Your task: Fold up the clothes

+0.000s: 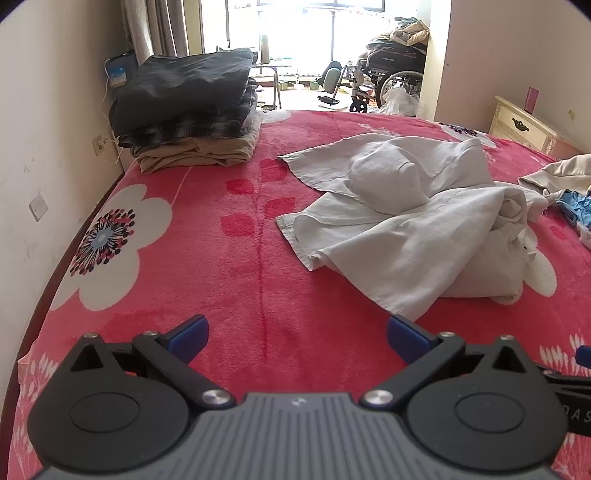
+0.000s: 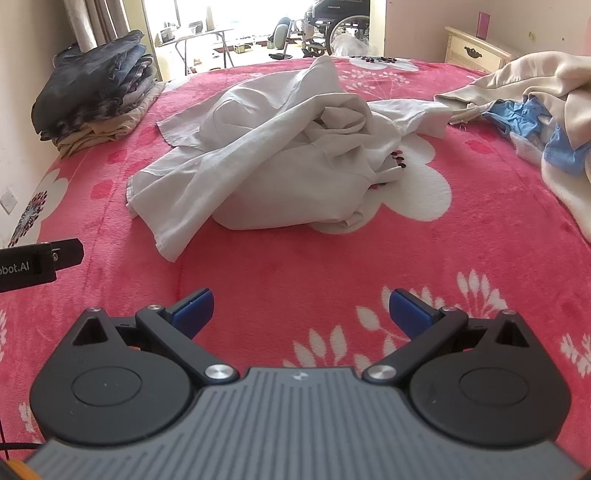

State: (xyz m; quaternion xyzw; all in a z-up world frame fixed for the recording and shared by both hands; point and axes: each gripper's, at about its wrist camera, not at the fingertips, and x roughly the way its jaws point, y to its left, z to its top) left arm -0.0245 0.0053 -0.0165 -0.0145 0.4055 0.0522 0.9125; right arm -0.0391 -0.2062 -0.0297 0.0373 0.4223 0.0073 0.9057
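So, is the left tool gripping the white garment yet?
No, the left tool is open above bare blanket, short of the white garment.

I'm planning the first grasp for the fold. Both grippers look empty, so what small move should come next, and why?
Probably ease the left gripper forward to the near hem of the crumpled white garment. Both it and the right gripper are open over bare blanket, and the garment lies bunched, so it needs spreading first.

Blown-out window backlight, fisheye-bent edges, sharp focus.
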